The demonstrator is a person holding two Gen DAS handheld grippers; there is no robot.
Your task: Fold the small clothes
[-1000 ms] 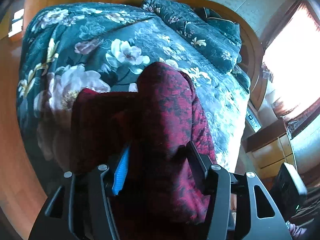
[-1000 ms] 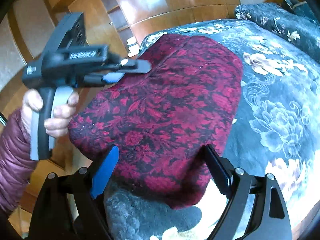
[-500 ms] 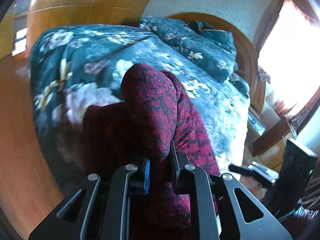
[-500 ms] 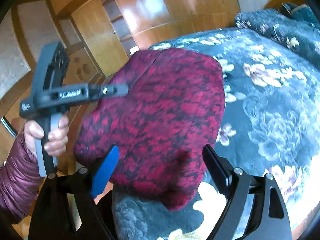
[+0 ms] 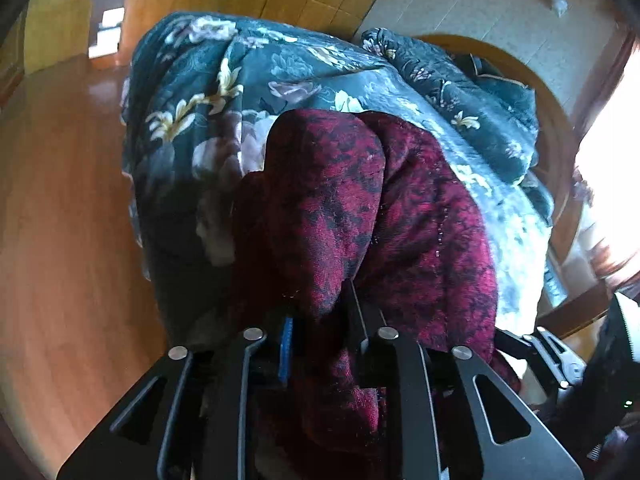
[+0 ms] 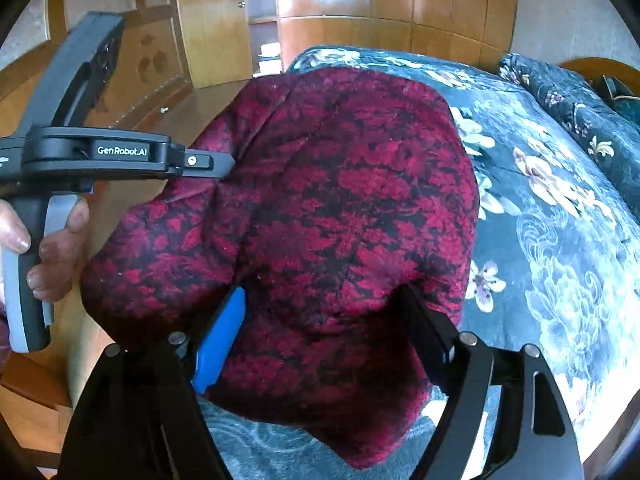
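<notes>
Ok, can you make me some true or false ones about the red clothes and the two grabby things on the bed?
1. The left hand-held gripper is shut on the red patterned garment. True.
2. The right hand-held gripper is pinching the garment tight. False: its jaws stand wide open with the cloth lying between them.
3. The garment lies on a dark floral bedspread. True.
4. The garment is plain blue. False: it is red with a black pattern.
5. A hand holds the left hand-held gripper's handle. True.
</notes>
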